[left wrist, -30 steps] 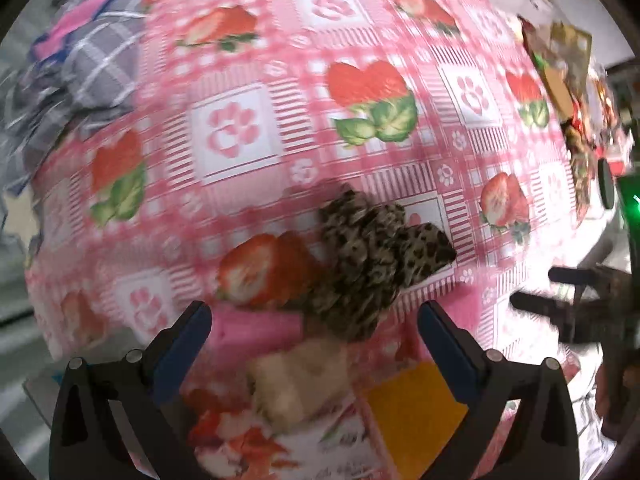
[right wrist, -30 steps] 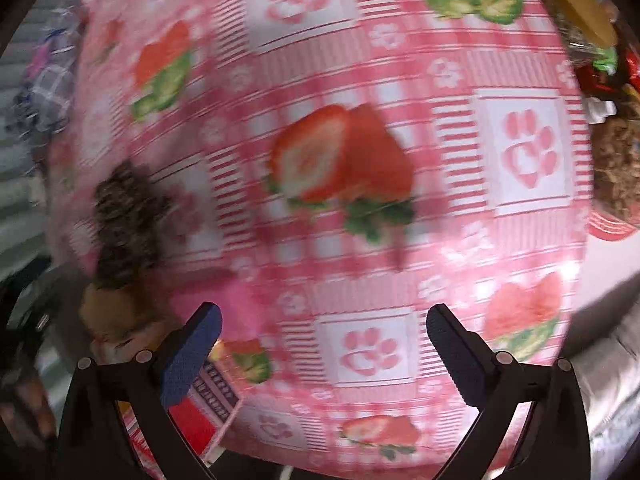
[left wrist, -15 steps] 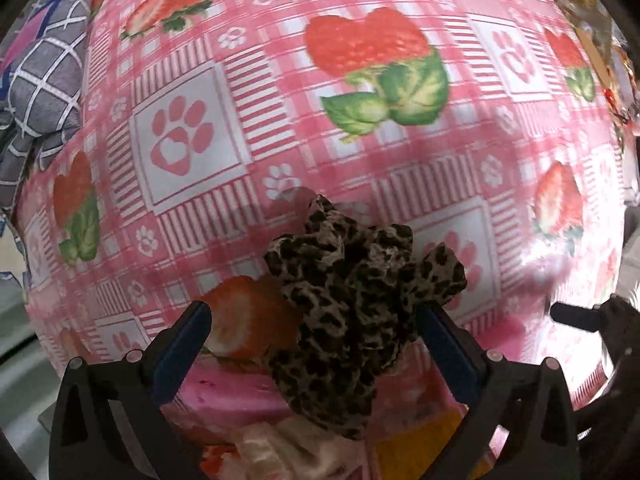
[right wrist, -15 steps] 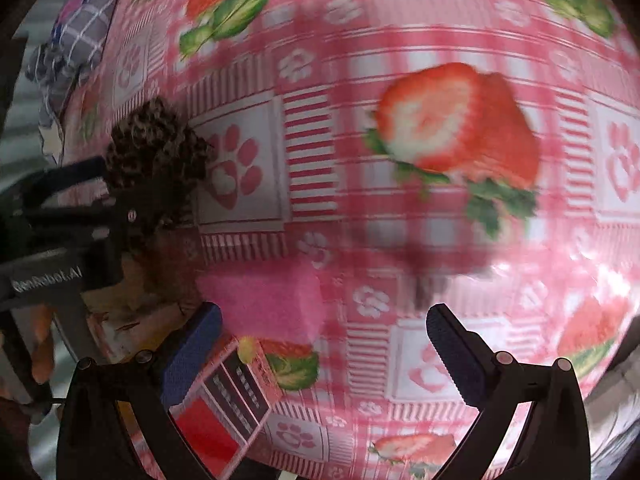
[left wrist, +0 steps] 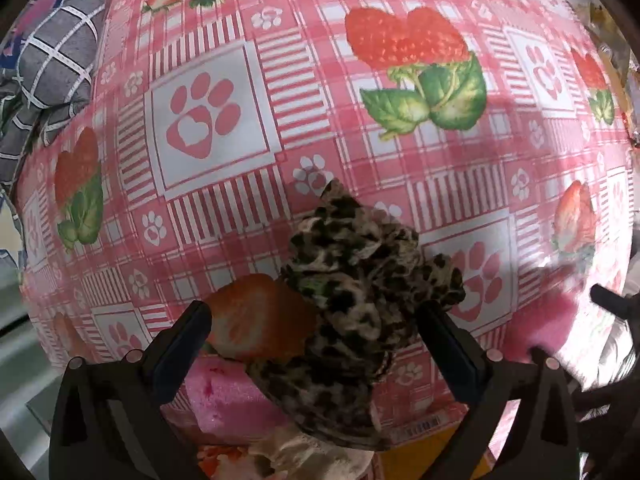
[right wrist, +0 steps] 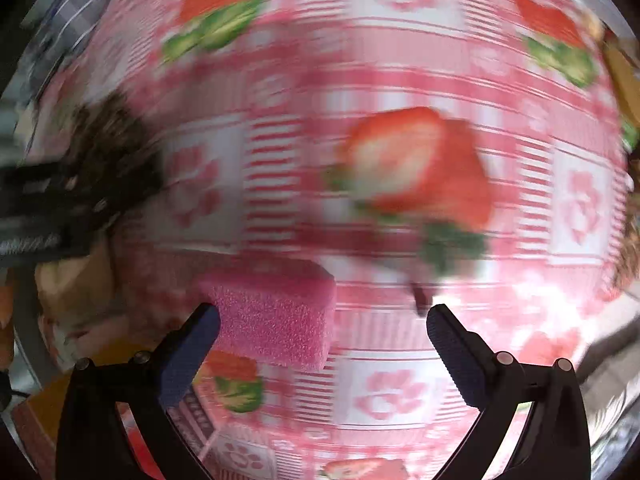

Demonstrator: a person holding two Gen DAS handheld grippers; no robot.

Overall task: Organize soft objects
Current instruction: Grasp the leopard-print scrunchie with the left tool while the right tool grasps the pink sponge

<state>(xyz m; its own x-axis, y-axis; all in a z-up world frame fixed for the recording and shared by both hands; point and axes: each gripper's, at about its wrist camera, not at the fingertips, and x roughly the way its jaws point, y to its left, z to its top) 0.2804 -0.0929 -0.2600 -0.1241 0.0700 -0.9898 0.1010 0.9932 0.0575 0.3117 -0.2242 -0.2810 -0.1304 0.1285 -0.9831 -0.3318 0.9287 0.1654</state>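
Note:
A crumpled leopard-print cloth (left wrist: 356, 304) lies on the pink strawberry tablecloth (left wrist: 248, 128), between the fingers of my left gripper (left wrist: 312, 332), which is open around it. A pink sponge (left wrist: 224, 404) lies just below it, with a cream soft item (left wrist: 308, 456) at the bottom edge. In the right wrist view, a pink sponge (right wrist: 276, 320) sits by the left finger of my open right gripper (right wrist: 324, 332). The leopard cloth (right wrist: 112, 148) and the left gripper (right wrist: 48, 200) show blurred at the left.
A grey checked cloth (left wrist: 44, 68) is bunched at the table's left edge. An orange and red box (left wrist: 432, 456) lies under the soft items near the front edge. Cluttered packets (left wrist: 616, 40) stand at the far right. The right gripper (left wrist: 612, 312) shows at the right.
My left gripper has moved forward so the leopard cloth now sits between its fingers. My right gripper has moved left toward the pink sponge, and its view is blurred by motion.

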